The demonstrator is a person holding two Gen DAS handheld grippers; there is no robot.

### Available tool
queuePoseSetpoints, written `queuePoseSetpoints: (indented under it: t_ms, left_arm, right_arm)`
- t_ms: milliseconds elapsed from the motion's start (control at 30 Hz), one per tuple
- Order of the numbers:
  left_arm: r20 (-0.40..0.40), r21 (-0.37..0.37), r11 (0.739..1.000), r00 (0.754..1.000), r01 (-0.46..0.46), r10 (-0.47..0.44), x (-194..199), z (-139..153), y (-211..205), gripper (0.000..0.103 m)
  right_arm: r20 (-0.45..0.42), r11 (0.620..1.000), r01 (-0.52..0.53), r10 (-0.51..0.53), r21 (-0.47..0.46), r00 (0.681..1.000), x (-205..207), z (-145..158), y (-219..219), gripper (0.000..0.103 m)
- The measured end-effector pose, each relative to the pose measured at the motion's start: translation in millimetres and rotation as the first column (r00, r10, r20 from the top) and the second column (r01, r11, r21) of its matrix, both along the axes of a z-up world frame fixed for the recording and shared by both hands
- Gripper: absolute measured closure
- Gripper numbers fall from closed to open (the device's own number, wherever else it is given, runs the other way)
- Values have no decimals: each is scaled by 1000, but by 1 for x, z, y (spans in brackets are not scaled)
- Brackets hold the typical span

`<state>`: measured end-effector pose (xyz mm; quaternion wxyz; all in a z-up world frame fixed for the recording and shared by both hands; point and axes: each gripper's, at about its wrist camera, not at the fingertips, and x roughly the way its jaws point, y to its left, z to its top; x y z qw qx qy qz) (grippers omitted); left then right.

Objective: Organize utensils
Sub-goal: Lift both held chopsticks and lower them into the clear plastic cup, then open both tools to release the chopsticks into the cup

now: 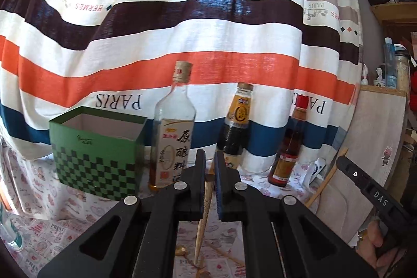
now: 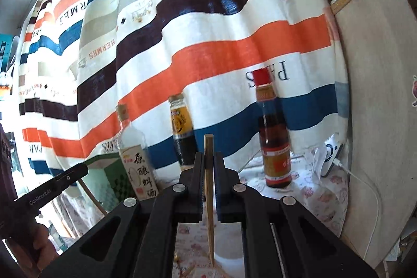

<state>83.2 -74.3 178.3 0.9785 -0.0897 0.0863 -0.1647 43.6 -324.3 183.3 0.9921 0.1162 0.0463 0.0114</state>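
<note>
The left gripper (image 1: 210, 166) has its fingers clamped on a patterned chopstick (image 1: 204, 210) that hangs point-down over the worktop (image 1: 52, 239). The right gripper (image 2: 208, 166) clamps a plain wooden chopstick (image 2: 209, 189) standing upright. A green checkered box (image 1: 97, 150) sits at ten o'clock of the left gripper, bottles (image 1: 173, 127) beside it.

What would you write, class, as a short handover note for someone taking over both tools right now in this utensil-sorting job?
Left tool: shut on a chopstick, its tip hanging down.
Right tool: shut on a second chopstick, held upright.
The open green checked box stands left of three bottles on the patterned tablecloth; whether it holds anything cannot be seen.
Done: both chopsticks picked up.
Left: probably drop both into the box, then collect the loose utensils on the cloth below.
</note>
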Motion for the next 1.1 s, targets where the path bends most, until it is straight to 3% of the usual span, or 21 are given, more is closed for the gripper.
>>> queuePoseSetpoints:
  t_ms: [67, 167, 300, 467, 700, 833, 1000, 1033, 1100]
  left_arm:
    - [18, -19, 999, 999, 39, -39, 4, 10, -16, 97]
    - [62, -24, 998, 996, 61, -60, 9, 23, -39, 97]
    - [73, -54, 994, 993, 99, -95, 21, 26, -63, 97]
    - [80, -36, 991, 989, 127, -124, 31, 12, -90, 97]
    - [10, 27, 993, 993, 118, -118, 51, -25, -115, 97]
    - [-45, 49, 991, 991, 125, -123, 63, -49, -119, 97]
    - [-64, 80, 992, 993, 102, -97, 68, -63, -117, 97]
    - [-70, 80, 991, 992, 107, -101, 69, -62, -116, 97]
    - [-79, 77, 990, 991, 118, -112, 69, -61, -113, 96]
  right_arm:
    - [59, 998, 54, -54, 17, 997, -2, -2, -10, 95]
    - [77, 997, 74, -76, 34, 994, 3, -5, -21, 95]
    - [36, 995, 84, -86, 43, 996, 19, -17, -29, 95]
    - [-44, 989, 113, -109, 92, 993, 44, -39, -47, 95]
    - [-177, 988, 47, -21, 144, 984, 74, -62, -62, 95]
    - [-261, 976, -79, 131, 201, 956, 91, -71, -63, 95]
    - [-276, 972, -95, 154, 215, 949, 93, -74, -64, 95]
    - [-276, 971, -108, 167, 215, 946, 93, -73, -64, 93]
    - [-270, 971, -110, 166, 212, 948, 90, -70, -65, 80]
